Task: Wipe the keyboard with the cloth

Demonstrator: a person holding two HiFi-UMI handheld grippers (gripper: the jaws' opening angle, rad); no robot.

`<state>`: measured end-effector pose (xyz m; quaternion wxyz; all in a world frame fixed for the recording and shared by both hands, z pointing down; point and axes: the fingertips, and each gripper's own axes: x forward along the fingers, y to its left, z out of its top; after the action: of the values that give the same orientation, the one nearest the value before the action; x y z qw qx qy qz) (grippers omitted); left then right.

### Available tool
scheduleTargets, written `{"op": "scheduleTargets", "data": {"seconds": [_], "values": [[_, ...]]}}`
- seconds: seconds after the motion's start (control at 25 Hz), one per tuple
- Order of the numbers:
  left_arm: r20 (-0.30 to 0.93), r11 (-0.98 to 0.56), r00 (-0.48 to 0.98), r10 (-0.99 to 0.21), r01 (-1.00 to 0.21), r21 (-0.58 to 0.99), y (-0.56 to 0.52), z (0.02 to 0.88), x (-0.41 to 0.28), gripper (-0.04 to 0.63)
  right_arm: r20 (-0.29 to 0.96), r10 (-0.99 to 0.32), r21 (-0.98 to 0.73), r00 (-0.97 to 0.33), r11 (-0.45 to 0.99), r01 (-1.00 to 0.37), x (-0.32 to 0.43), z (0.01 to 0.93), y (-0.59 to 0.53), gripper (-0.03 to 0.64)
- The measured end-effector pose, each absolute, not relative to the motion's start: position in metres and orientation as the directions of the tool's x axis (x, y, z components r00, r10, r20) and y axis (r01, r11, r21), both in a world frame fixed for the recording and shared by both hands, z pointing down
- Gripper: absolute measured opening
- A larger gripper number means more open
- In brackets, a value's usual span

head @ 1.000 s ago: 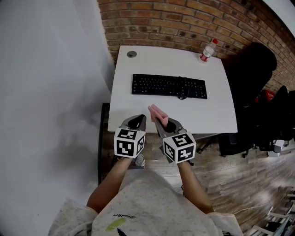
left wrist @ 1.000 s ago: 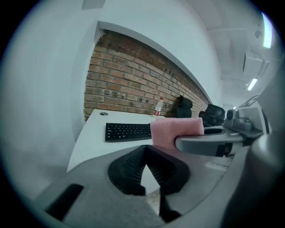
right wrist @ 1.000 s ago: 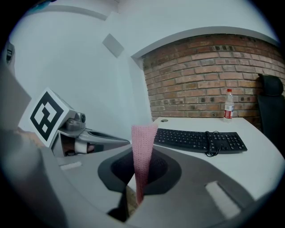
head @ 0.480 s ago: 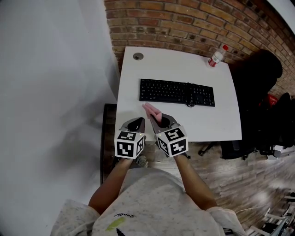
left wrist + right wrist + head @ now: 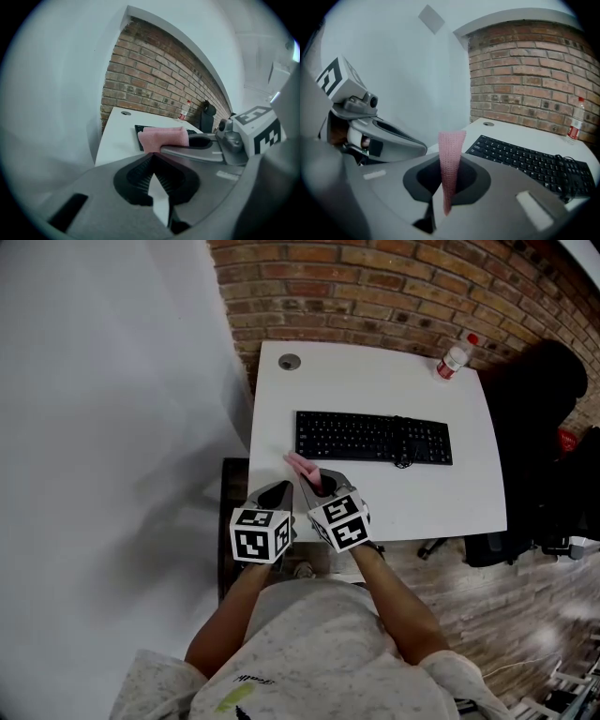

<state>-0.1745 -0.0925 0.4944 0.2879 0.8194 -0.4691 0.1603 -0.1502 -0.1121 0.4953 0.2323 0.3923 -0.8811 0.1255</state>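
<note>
Surroundings: white desk (image 5: 422,498) set against a brick wall (image 5: 375,287); plain white wall (image 5: 112,381) on the left; black office chair (image 5: 544,418) off the desk's right side; wood floor (image 5: 497,606) below.
Desk top: clear plastic bottle (image 5: 454,357) with a red cap, upright at the far right corner. Round cable grommet (image 5: 289,361) at the far left corner. Both well apart from the keyboard (image 5: 373,437).
In the way: black cable bundle (image 5: 403,461) lying on the keyboard's right end, at its near edge.
Count: one keyboard, one cloth (image 5: 301,466), one bottle, one grommet, one cable bundle, two grippers.
Keyboard: black, full-width, flat on the middle of the desk, long side parallel to the desk's near edge.
Cloth look: pink, fine knit texture, folded into a narrow strip that sticks out past the jaw tips.
Cloth place: in the air over the desk's near-left part, near the keyboard's near-left corner and not touching it.
Right gripper (image 5: 315,481): clenched on the cloth, with the strip pinched between the jaws.
Left gripper (image 5: 277,489): jaws pressed together with nothing in them. It sits just beside the right gripper at the desk's near edge.
</note>
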Motion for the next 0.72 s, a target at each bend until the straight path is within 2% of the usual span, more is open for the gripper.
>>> {"op": "scheduleTargets", "data": {"seconds": [0.72], "values": [[0.556,-0.359,0.471,-0.685,-0.882,0.305,-0.111,0.505,-0.167,-0.01,0.538,-0.594,0.02,-0.598,0.719,-0.695,-0.147,0.52,-0.134,0.025]]}}
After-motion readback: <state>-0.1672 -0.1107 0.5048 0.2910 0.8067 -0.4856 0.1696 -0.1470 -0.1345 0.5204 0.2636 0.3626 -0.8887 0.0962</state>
